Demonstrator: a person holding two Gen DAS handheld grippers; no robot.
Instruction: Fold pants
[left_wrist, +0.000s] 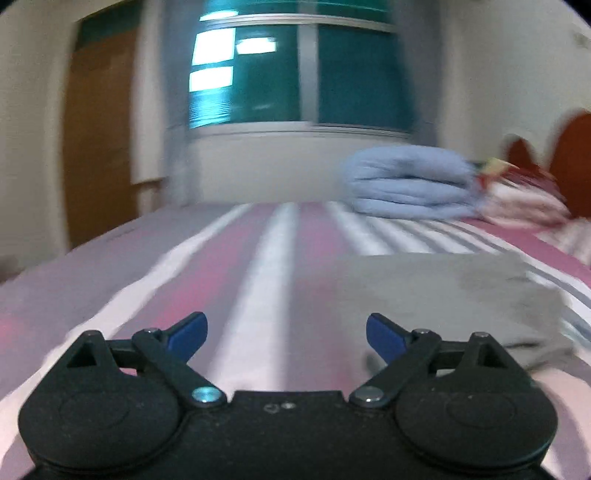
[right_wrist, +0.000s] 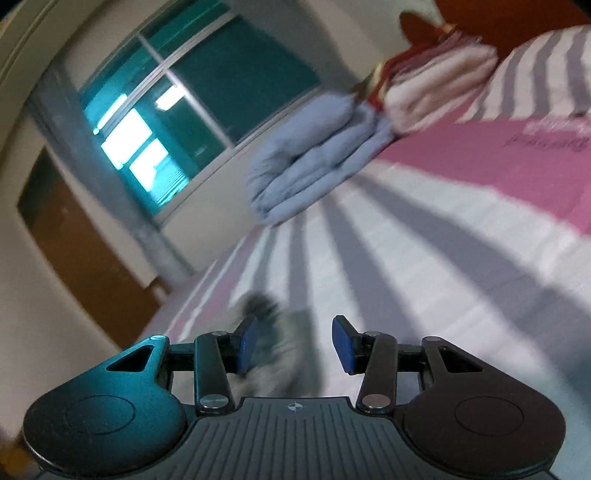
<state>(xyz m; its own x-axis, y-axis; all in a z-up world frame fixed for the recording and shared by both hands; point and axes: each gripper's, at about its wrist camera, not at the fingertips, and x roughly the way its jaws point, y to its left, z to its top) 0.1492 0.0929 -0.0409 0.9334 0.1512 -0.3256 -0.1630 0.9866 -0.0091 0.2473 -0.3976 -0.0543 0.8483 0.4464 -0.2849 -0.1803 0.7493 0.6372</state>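
folded blue quilt (left_wrist: 408, 181) and striped bedding (left_wrist: 524, 201) lie beyond grey pants (left_wrist: 443, 291).

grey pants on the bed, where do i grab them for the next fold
Probably the near right edge of the grey pants, coming in low from the front. They lie flat as a folded slab on the striped bedsheet, so only an edge gives the open left gripper something to pinch.

Ahead and right of your left jaws, the pants (left_wrist: 443, 291) lie on the bed (left_wrist: 221, 266); beyond them a folded quilt (left_wrist: 410, 181), pillows (left_wrist: 524, 199) just right of it.
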